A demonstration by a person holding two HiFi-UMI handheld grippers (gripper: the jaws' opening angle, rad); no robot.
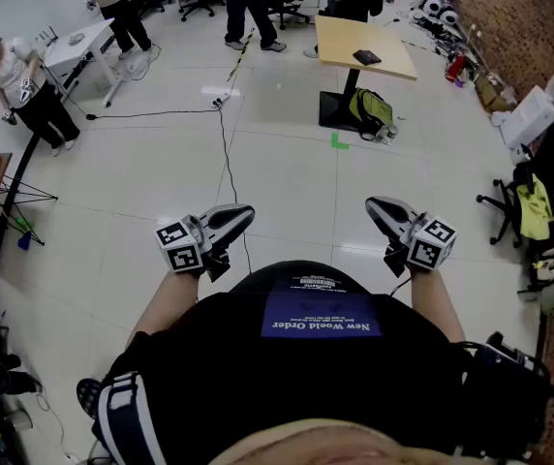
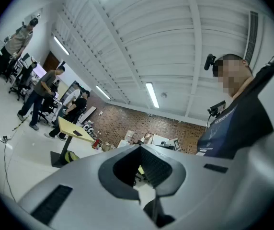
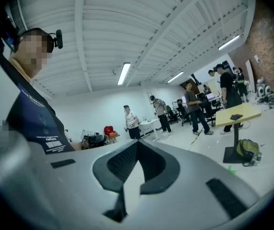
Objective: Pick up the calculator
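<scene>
Task not begun. Calculator [image 1: 366, 57]: small dark slab lying flat on the yellow table [image 1: 340, 37], far across the floor [image 1: 287, 163], a little right of centre. Left gripper [image 1: 242, 215] and right gripper [image 1: 378, 207] are held near the person's waist, tips aimed roughly forward, well apart from the table. Both have jaws pressed together with nothing between them, likely a carrying posture for the walk over. Judgement: approach the table first; jaws must spread before any grasp. Thin, flat item, so an edge pinch may be needed.
</scene>
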